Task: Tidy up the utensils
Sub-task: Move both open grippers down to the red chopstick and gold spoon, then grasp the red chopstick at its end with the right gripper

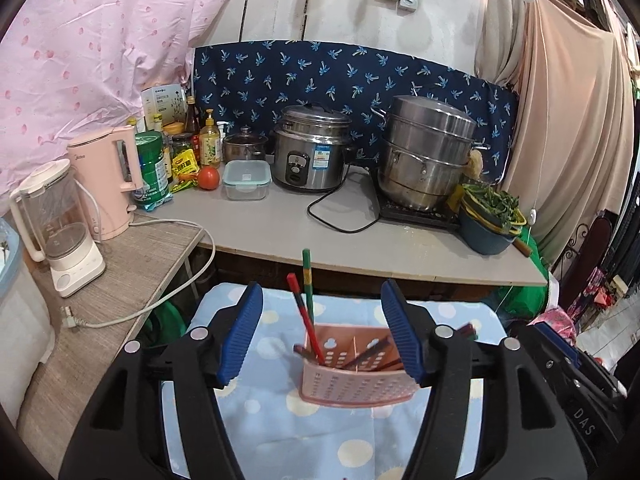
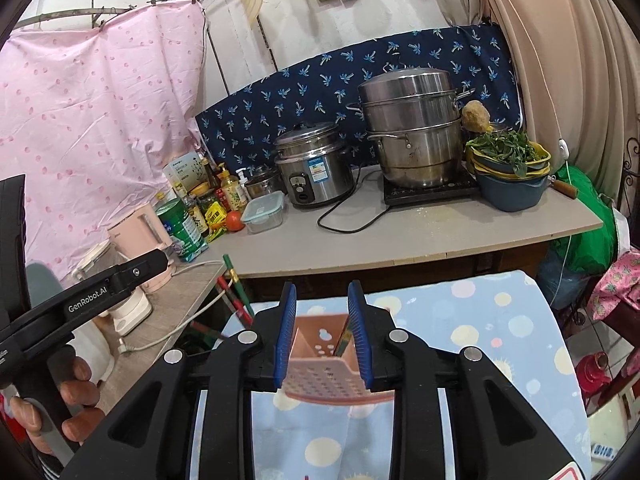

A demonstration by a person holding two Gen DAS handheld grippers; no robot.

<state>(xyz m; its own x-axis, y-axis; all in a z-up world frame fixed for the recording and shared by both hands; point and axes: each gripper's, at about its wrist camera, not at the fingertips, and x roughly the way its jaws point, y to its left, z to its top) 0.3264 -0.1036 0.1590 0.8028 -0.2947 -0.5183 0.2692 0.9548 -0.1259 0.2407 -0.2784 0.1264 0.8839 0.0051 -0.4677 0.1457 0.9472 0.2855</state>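
- The counter (image 1: 372,240) runs across the back, carrying a stacked steel steamer pot (image 1: 426,152) on a hob, a rice cooker (image 1: 310,150), a pink kettle (image 1: 106,180) and a clutter of bottles at its left end.
- In front of it and lower down lies a blue cloth with pale dots (image 1: 272,344), spread over a flat surface on which the task's things stand.
- The left claw (image 1: 322,332) points forward and downward at that cloth, its blue pads standing wide apart with nothing pressed between them.
- The right claw (image 2: 323,334) points the same way, its pads set narrow, one on either side of the holder's upper rim; whether they press on it I cannot tell.
- A hand (image 2: 60,404) wraps the black handle of the left tool at the lower left of the right wrist view.
- The pink utensil holder (image 1: 352,368) stands upright on the cloth, perforated and split into compartments.
- Red and green chopsticks (image 1: 306,300) lean out of its left compartment, and dark ones lie slanted in the right.
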